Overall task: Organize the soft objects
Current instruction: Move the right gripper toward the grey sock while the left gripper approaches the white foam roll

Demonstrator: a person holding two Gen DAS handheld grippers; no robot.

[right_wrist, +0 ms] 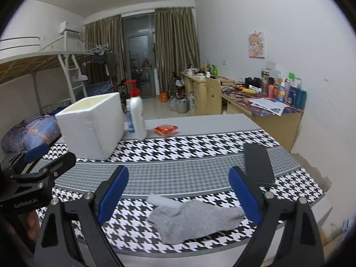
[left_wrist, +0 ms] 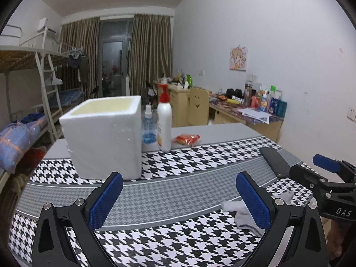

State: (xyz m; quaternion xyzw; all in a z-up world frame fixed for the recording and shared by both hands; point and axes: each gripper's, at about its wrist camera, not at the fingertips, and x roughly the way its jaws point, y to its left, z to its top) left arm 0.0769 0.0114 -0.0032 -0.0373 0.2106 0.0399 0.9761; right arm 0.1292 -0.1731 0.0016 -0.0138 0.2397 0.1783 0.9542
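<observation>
A grey sock (right_wrist: 193,219) with a white cuff lies flat on the houndstooth cloth (right_wrist: 178,151) near the table's front edge. My right gripper (right_wrist: 179,197) is open and empty, its blue fingers on either side of the sock, above it. In the left wrist view the sock (left_wrist: 242,215) shows partly behind the right finger. My left gripper (left_wrist: 179,200) is open and empty over the cloth, to the left of the sock. A white foam box (left_wrist: 104,135) with an open top stands at the back left; it also shows in the right wrist view (right_wrist: 91,124).
A black phone (right_wrist: 258,163) lies on the cloth to the right. A white pump bottle (left_wrist: 164,120), a small blue bottle (left_wrist: 148,129) and a red snack packet (left_wrist: 188,139) stand behind the box. A bunk bed is to the left, cluttered desks to the right.
</observation>
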